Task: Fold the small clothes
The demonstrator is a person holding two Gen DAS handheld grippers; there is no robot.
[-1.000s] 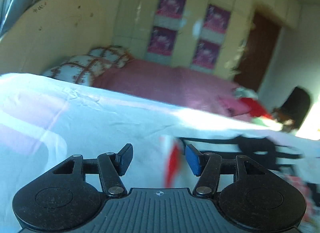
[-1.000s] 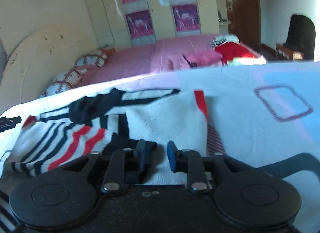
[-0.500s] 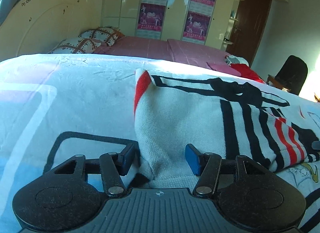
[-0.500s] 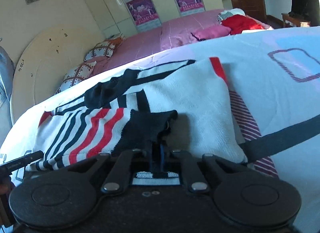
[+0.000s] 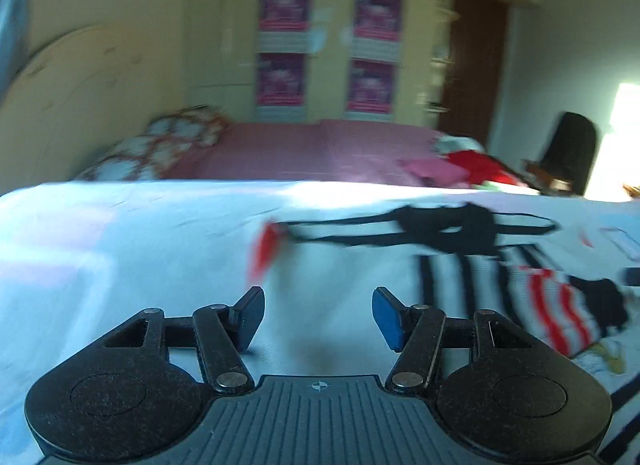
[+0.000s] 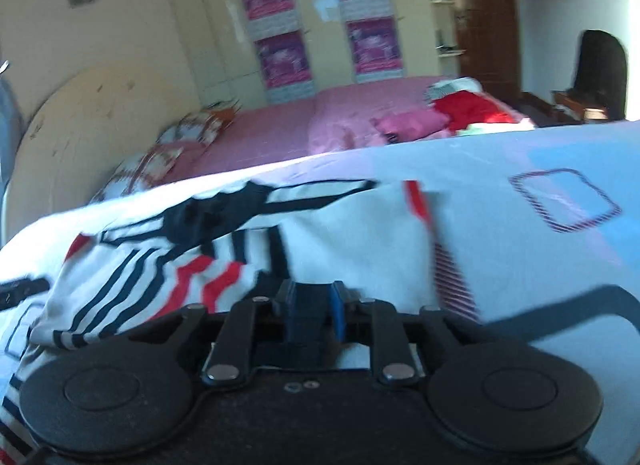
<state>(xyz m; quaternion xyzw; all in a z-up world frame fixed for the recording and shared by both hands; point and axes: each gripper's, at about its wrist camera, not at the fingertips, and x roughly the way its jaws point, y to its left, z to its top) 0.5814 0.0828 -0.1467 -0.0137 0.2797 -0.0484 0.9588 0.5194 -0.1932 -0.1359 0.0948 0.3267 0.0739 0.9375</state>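
1 striped sweater [image 6: 340,233] on bedsheet [image 6: 520,265], 2 grippers: left gripper [image 5: 318,315] open.

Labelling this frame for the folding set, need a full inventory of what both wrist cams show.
striped garment: 1, white with black and red stripes, flat on the near bed
patterned sheet: 1, pale blue-white with outlined squares, covers the near bed
far bed: 1, pink cover, behind the near bed
pillows: 2, white with red-brown pattern, at the far bed's head
clothes pile: 1, red, pink and white, on the far bed
posters: 4, magenta, on the cream wardrobe doors
door: 1, dark brown, right of the wardrobe
chair: 1, black, by the bright window
left gripper: black, jaws apart, nothing between them
right gripper: black, jaws opening, a dark fold between them
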